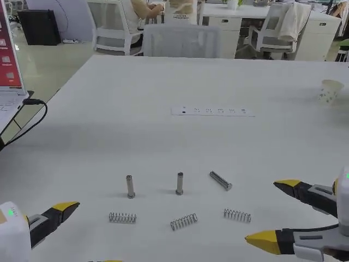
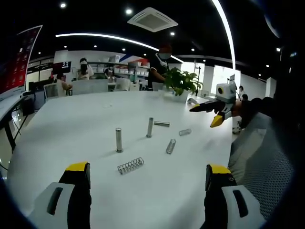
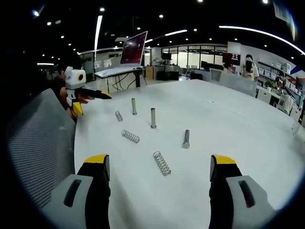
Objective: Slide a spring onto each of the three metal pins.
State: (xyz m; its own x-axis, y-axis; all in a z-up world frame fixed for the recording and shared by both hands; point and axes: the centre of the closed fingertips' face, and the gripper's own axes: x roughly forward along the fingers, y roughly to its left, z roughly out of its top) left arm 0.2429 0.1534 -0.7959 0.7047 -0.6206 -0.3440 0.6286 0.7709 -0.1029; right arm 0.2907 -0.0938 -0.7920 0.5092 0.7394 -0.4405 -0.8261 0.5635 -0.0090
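Across the lower middle of the head view, 3 metal pins stand in a row on the white desk [image 1: 109, 98]. The left pin [image 1: 130, 186] and the middle pin [image 1: 179, 184] are upright. The right pin [image 1: 220, 180] lies on its side with its head toward the lower right.

Just below them in the frame lie 3 springs, each flat on the desk and apart from every pin: the left spring [image 1: 122, 218], the middle spring [image 1: 184, 221] and the right spring [image 1: 237, 215].

Your left tongs [image 1: 86, 233] show at the lower left corner, jaws spread wide with nothing between them. In the left gripper view their 2 yellow tips sit at the bottom of the frame, and the left spring lies on the desk just above and between them.

Your right tongs [image 1: 271, 211] show at the lower right edge, also wide open and empty. Their tips point toward the right spring, near it but not touching. In the right gripper view that spring lies between the 2 yellow tips, with the right pin just above it in the frame.

Higher up, a white power strip [image 1: 212, 111] lies at the centre of the frame. A paper cup [image 1: 330, 91] stands at the right edge, and an open laptop [image 1: 8, 71] with a black cable [image 1: 32, 125] sits at the left edge.
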